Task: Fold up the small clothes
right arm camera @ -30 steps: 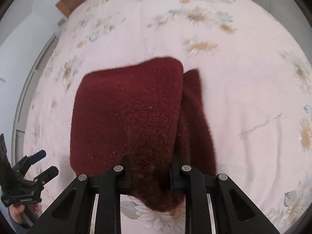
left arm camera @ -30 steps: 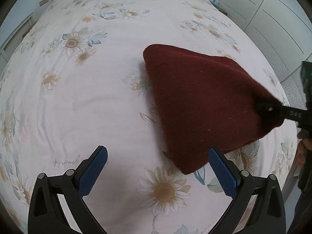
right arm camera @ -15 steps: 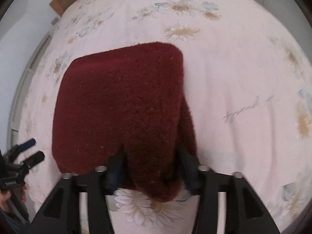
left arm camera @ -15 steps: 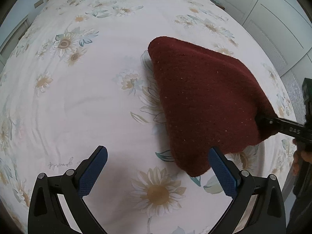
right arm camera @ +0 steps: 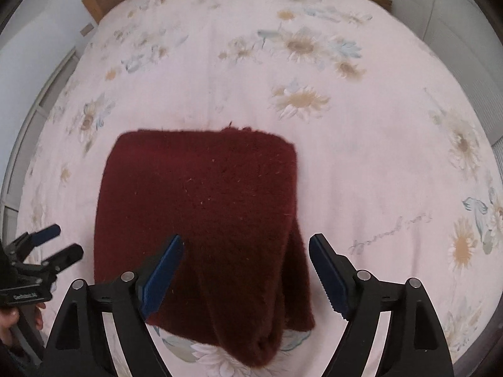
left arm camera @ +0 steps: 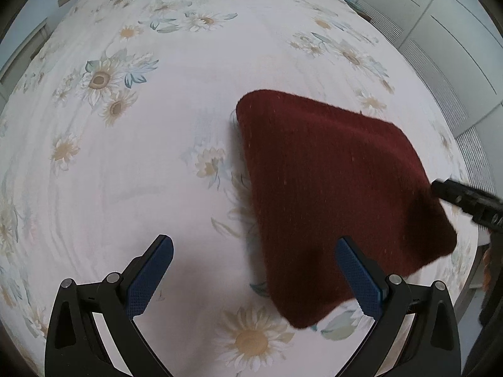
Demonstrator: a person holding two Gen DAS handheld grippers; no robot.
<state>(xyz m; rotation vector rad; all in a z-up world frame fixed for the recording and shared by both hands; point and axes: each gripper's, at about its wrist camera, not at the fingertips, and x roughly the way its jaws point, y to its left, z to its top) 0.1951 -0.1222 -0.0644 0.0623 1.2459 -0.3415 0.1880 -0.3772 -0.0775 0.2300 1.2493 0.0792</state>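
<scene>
Right wrist view: right gripper [right arm camera: 245, 270] jaws, just opening, straddle the folded dark-red woolly garment [right arm camera: 204, 220] on the flowered bed sheet [right arm camera: 377, 157], apparently released. Left gripper [left arm camera: 254, 270] jaws open, empty, beside the garment. Next: withdraw cleanly.

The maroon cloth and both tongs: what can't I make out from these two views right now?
- Maroon cloth: its layers and underside are hidden in both views by its own top layer.
- Right tongs, jaws just opened: in the left wrist view only one arm shows, cut off by the right edge.
- Left tongs: small at the right wrist view's left edge.
</scene>
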